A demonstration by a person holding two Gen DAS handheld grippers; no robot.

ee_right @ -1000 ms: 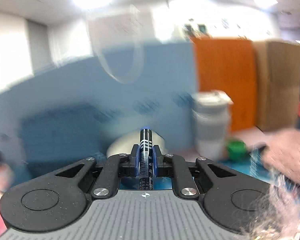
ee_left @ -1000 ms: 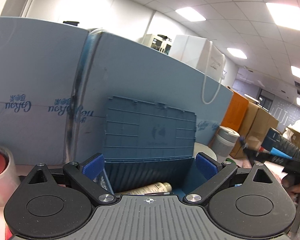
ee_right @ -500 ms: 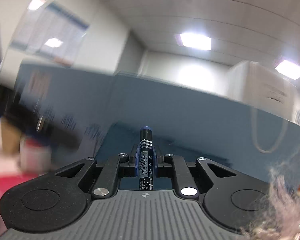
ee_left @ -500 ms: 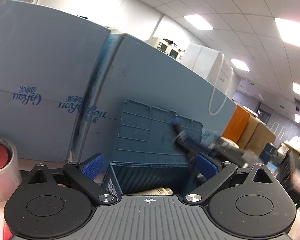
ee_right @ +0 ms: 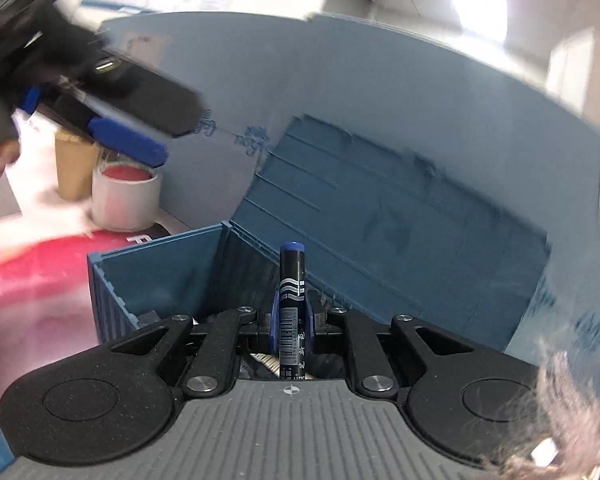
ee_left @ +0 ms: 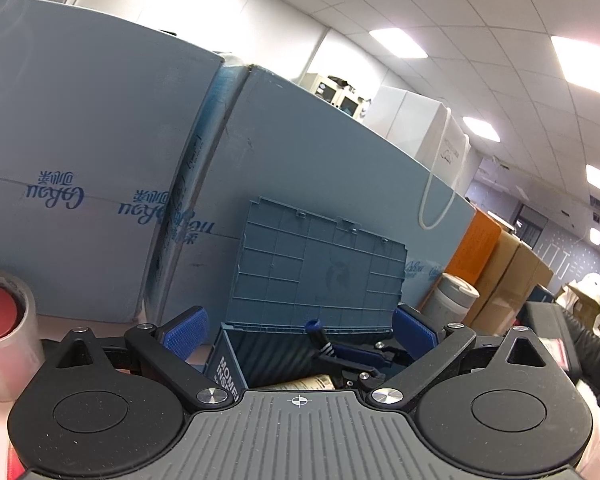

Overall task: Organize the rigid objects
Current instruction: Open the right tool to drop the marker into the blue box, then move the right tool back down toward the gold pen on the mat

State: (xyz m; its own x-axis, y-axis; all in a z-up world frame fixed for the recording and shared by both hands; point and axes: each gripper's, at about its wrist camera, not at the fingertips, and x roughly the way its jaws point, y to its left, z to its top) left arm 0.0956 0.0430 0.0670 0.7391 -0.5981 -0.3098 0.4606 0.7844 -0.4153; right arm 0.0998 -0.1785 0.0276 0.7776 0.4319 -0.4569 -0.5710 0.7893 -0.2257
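An open blue plastic box [ee_left: 268, 354] stands with its ribbed lid [ee_left: 320, 268] leaning back against a blue panel. My left gripper [ee_left: 300, 330] is open just in front of the box, its blue pads [ee_left: 184, 332] wide apart and nothing between them. My right gripper [ee_right: 292, 308] is shut on a black marker [ee_right: 292, 280] with a blue cap, held over the open box [ee_right: 156, 268]. In the left wrist view the right gripper [ee_left: 340, 354] reaches in from the right, with the marker [ee_left: 316, 332] tip above the box. A cream tube [ee_left: 312, 383] lies inside.
A roll of clear tape [ee_left: 4, 332] with a red core stands left of the box, a brown roll [ee_right: 74, 168] behind it. A grey-white cylinder container [ee_left: 452, 300], orange and brown cartons [ee_left: 496, 264] and a sleeve [ee_left: 592, 352] are at the right. The blue panel [ee_left: 100, 160] walls off the back.
My right gripper has swung left and rolled, carrying the marker from beside the grey container to over the open box. The left gripper has stayed nearly still and open.
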